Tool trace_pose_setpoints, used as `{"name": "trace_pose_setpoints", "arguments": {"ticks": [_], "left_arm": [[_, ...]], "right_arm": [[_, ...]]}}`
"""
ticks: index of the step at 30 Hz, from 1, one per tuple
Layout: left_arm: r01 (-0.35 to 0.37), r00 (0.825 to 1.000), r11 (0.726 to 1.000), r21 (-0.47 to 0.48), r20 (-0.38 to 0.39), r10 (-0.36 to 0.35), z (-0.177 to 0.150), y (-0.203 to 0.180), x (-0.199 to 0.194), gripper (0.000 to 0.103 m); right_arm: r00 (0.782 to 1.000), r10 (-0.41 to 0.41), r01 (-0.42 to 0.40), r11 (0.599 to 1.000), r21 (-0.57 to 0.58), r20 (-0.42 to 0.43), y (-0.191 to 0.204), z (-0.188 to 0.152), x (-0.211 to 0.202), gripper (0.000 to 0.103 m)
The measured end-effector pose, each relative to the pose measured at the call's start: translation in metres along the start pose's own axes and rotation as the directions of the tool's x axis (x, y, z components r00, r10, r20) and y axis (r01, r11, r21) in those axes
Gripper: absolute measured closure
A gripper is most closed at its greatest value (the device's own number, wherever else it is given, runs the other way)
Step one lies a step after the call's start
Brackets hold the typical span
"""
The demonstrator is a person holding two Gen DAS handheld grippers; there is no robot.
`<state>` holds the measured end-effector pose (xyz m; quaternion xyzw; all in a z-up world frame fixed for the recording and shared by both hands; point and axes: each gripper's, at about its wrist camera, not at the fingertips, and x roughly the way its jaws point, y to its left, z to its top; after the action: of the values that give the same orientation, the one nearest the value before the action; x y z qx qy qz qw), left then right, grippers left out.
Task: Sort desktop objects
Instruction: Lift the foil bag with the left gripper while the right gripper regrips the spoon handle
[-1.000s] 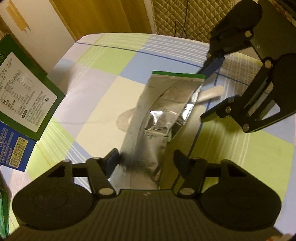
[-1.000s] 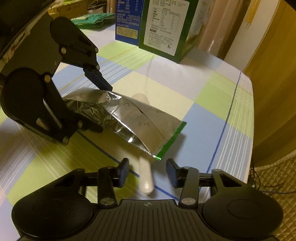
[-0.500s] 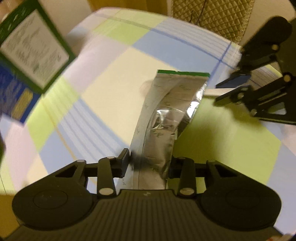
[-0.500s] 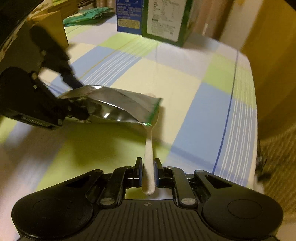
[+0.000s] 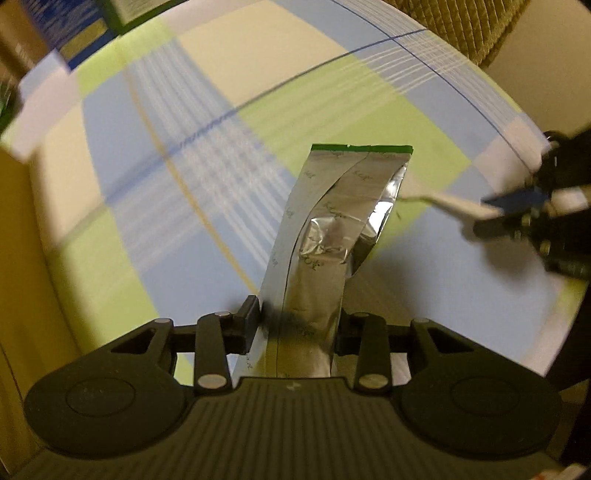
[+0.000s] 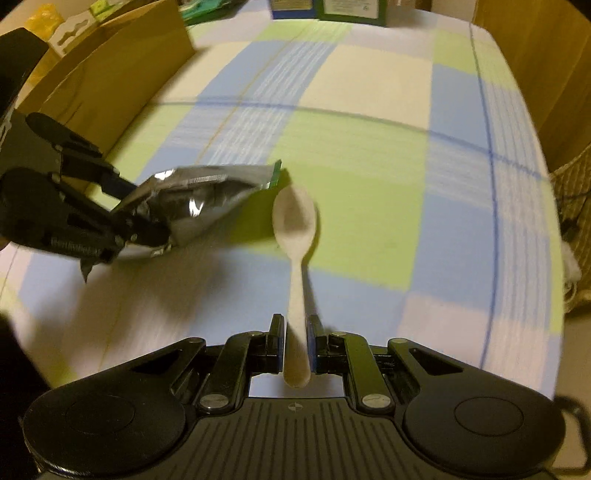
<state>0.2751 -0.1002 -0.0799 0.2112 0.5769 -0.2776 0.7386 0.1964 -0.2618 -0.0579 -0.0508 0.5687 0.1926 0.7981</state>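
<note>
A silver foil pouch [image 5: 332,229] with a green sealed edge hangs lifted above the checked tablecloth, and my left gripper [image 5: 297,328] is shut on its lower end. The right wrist view shows the same foil pouch [image 6: 199,195] held by my left gripper [image 6: 122,206] at the left. A white plastic spoon [image 6: 295,236] sticks out forward, bowl up, with my right gripper [image 6: 295,339] shut on its handle. The white spoon [image 5: 443,201] and my right gripper [image 5: 517,210] appear blurred at the right edge of the left wrist view.
A brown cardboard box [image 6: 110,70] stands along the left of the table [image 6: 369,166]. Green and blue cartons [image 6: 328,9] stand at the far end. A quilted surface [image 5: 461,26] lies beyond the table's edge.
Both grippers closed, the left on the pouch and the right on the spoon's handle. Both objects were lifted off the cloth and carried sideways across the table, toward the cardboard box.
</note>
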Motion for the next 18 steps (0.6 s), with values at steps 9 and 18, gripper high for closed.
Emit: {"name": "trace_pose_setpoints", "arguments": {"ticks": [9, 18], "left_arm": [[-0.006, 0.996, 0.998, 0.068, 0.093, 0.000, -0.040, -0.004, -0.022, 0.042], [-0.001, 0.999, 0.991, 0.135, 0.046, -0.005, -0.008, -0.007, 0.003, 0.040]], "right_arm": [[0.984, -0.025, 0.022, 1.000, 0.020, 0.176, 0.007, -0.032, -0.008, 0.041], [0.957, -0.029, 0.012, 0.998, 0.063, 0.290, -0.005, -0.024, 0.006, 0.040]]}}
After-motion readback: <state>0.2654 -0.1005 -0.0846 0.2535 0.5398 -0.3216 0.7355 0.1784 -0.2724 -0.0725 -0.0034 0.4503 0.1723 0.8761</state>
